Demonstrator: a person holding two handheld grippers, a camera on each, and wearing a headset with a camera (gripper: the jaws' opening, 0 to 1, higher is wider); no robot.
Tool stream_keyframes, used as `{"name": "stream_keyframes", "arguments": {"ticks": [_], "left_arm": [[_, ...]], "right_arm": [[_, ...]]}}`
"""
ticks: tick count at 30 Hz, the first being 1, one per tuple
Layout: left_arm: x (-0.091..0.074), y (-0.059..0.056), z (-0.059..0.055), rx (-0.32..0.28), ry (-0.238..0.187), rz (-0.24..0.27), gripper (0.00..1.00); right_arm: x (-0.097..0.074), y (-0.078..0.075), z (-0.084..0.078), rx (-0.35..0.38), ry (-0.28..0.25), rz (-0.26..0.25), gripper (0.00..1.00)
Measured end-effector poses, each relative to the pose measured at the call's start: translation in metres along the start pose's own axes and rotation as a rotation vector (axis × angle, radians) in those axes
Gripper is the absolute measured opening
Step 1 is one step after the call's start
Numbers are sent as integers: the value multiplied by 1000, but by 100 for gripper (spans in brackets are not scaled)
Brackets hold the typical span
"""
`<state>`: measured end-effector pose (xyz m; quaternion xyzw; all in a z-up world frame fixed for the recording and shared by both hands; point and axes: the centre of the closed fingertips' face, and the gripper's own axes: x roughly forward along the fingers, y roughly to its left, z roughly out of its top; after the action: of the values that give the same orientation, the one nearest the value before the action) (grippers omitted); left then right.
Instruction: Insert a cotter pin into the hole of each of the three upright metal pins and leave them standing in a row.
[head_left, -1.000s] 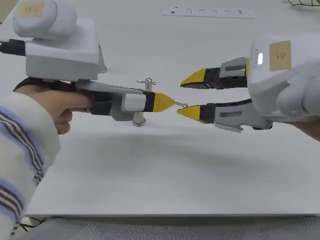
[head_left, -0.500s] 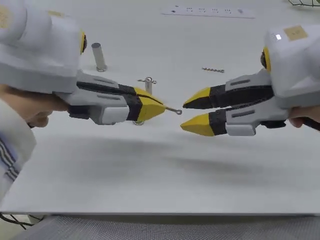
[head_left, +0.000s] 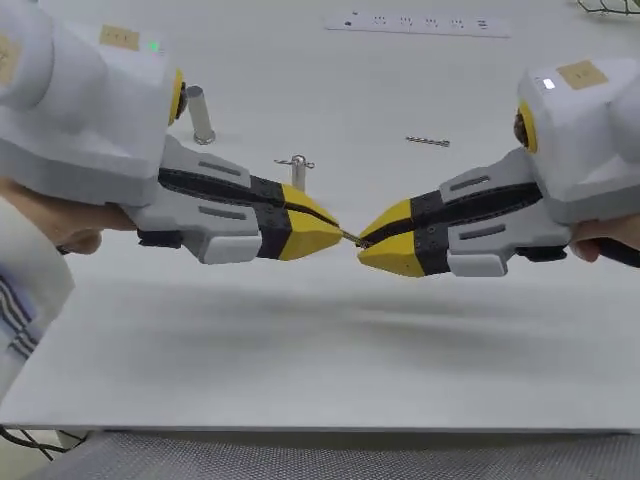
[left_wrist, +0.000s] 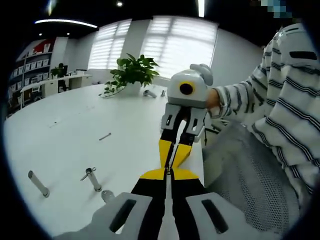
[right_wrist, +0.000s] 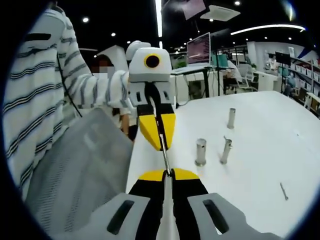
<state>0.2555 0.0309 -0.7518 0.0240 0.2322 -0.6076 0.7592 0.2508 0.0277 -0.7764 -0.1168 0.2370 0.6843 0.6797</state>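
Note:
My left gripper (head_left: 335, 231) and right gripper (head_left: 362, 244) meet tip to tip above the white table, both shut on one thin cotter pin (head_left: 350, 237). In the right gripper view that cotter pin (right_wrist: 163, 150) runs from the left gripper (right_wrist: 161, 146) down into my right gripper (right_wrist: 167, 173). One upright metal pin (head_left: 298, 171) carries a cotter pin through its top. A bare upright pin (head_left: 200, 113) stands at the back left. A third pin (right_wrist: 200, 151) stands nearest, hidden behind the left gripper in the head view. A loose cotter pin (head_left: 427, 141) lies flat at the back right.
A white power strip (head_left: 415, 22) lies along the table's far side. The table's front edge (head_left: 320, 428) runs just below the grippers. A person's striped sleeve (left_wrist: 280, 95) and a mesh chair back (right_wrist: 75, 170) are close behind the grippers.
The right gripper's jaws have shut on the free end of the cotter pin that the left gripper holds. Both grippers have drawn together.

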Motion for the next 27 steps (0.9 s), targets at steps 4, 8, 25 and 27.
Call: {"name": "stream_keyframes", "arguments": {"ticks": [4, 8, 25, 27], "left_arm": [[1, 0, -2, 1, 7, -2, 0], [2, 0, -7, -3, 21, -3, 1], [-3, 7, -17, 15, 12, 11, 2], [-4, 10, -19, 22, 7, 18, 2]], "right_arm": [[1, 3, -1, 2, -2, 11, 6], [1, 6, -3, -18, 12, 20, 6], [4, 10, 0, -116, 74, 23, 3], [5, 9, 1, -124, 77, 19, 3]]}}
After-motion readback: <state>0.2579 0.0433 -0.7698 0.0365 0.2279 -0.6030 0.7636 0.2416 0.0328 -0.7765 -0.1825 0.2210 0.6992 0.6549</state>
